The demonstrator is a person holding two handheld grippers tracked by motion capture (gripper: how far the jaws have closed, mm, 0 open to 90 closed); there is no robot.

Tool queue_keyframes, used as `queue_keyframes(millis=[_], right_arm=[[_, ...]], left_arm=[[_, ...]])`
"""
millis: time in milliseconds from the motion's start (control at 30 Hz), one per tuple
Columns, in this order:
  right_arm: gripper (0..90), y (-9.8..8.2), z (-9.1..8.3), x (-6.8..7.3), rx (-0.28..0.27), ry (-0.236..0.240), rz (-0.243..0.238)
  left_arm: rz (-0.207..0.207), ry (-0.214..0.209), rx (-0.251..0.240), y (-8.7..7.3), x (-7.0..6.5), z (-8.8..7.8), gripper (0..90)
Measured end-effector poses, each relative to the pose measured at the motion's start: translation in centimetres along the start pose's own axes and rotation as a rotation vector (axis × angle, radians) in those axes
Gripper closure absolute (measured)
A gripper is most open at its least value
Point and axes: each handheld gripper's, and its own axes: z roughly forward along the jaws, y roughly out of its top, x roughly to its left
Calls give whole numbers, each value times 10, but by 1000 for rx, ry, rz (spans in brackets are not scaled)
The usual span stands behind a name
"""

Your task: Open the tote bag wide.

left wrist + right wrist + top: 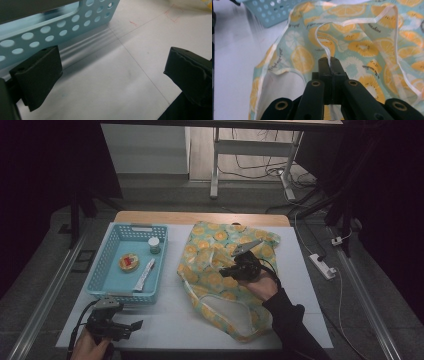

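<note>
Fruit-print bag (220, 270) lies on the worktop (165, 320) beside the blue basket (112, 292). Right gripper (331, 65) pinches its white-edged rim, probably to lift the mouth open for filling. Left gripper (110, 72) waits with jaws wide, holding nothing, near the basket.

Pale teal fabric bag (220, 265) printed with orange and yellow citrus slices, white blossoms and small dark lettering, edged in white trim (325, 48). Light blue plastic basket (112, 237) with round perforations. White counter (170, 320) with faint red marks, light wood at the far edge. Black jaws on the right gripper (331, 65) and left gripper (110, 75).
</note>
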Motion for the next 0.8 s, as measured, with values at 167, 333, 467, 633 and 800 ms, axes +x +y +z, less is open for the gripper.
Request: queue_keyframes(millis=[167, 333, 467, 633, 800], right_arm=[[893, 11, -6, 0, -8, -6, -9], [893, 21, -12, 0, -23, -13, -23], [894, 29, -18, 0, -39, -17, -35], [893, 39, -28, -1, -70, -21, -41], [894, 44, -32, -3, -77, -32, -39]], left_arm=[[-15, 1, -5, 0, 1, 0, 12], [-27, -1, -6, 0, 3, 0, 12], [-37, -2, -10, 0, 3, -1, 13], [-41, -24, -26, -1, 5, -3, 3], [-35, -16, -34, -2, 6, -4, 0]])
